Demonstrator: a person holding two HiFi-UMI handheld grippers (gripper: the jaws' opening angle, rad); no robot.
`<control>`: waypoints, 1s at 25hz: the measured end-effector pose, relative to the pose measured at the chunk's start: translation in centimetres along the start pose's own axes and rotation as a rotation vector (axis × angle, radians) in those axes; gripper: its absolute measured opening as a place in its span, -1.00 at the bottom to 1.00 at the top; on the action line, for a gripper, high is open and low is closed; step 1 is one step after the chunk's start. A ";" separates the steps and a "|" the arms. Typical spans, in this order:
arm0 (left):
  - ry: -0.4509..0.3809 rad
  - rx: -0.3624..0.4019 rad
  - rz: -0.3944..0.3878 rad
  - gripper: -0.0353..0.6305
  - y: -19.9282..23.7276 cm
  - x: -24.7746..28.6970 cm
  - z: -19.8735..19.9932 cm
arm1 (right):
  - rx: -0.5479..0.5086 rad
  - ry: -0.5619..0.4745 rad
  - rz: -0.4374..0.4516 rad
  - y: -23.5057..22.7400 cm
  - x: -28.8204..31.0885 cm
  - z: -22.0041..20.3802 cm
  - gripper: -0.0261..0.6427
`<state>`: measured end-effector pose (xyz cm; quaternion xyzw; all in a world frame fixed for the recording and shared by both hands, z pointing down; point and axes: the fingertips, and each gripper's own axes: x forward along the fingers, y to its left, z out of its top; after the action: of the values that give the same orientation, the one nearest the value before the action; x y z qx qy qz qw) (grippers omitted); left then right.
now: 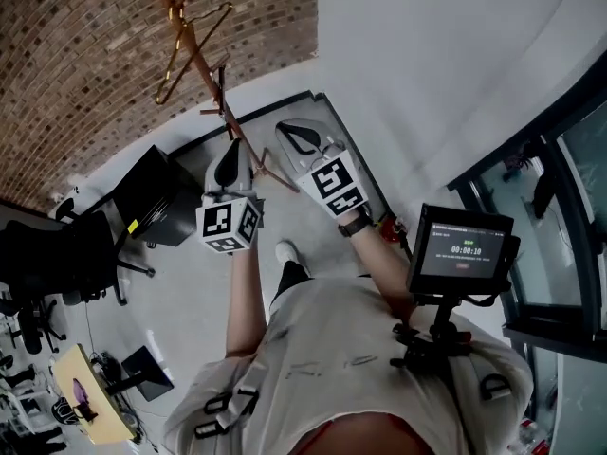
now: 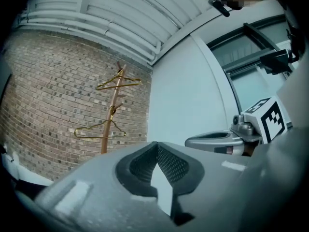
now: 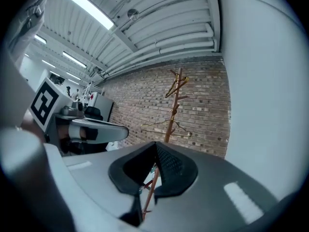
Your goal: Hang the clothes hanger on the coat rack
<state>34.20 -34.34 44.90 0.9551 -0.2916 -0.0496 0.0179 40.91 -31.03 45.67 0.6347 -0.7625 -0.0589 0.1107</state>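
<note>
So the right tongs (image 3: 154, 167) are clamped on the clothes hanger (image 3: 150, 191), held out facing the coat rack (image 3: 172, 111), not touching it. The left tongs (image 2: 157, 167) are pinched closed and empty, also facing that rack.

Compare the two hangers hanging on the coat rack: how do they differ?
The upper hanger hooks near the top of the coat rack; the lower hanger hooks further down it. In the left gripper view the upper hanger's bar slants, while the lower hanger's bar lies nearly level. Both are thin, gold-coloured wire triangles hooked on the same rack.
</note>
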 end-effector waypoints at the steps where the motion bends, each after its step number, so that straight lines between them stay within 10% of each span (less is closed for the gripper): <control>1: -0.001 0.013 0.011 -0.89 -2.2 -0.9 -0.1 | 0.011 0.004 0.015 0.4 -2.2 -0.8 -0.91; 9: 0.187 0.021 0.117 -0.89 -16.4 -11.0 -5.7 | 0.293 0.193 0.104 4.1 -18.0 -9.8 -0.91; 16: 0.067 0.111 0.086 -0.89 -19.9 -15.7 0.9 | 0.203 0.046 0.049 7.2 -23.4 -1.5 -0.91; 25: 0.058 0.028 0.143 -0.89 -17.1 -21.7 1.5 | 0.143 0.003 0.087 13.8 -23.4 2.9 -0.91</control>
<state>25.60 -8.05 44.16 0.9330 -0.3591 -0.0166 0.0162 31.01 -5.61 43.82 0.6072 -0.7915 0.0015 0.0689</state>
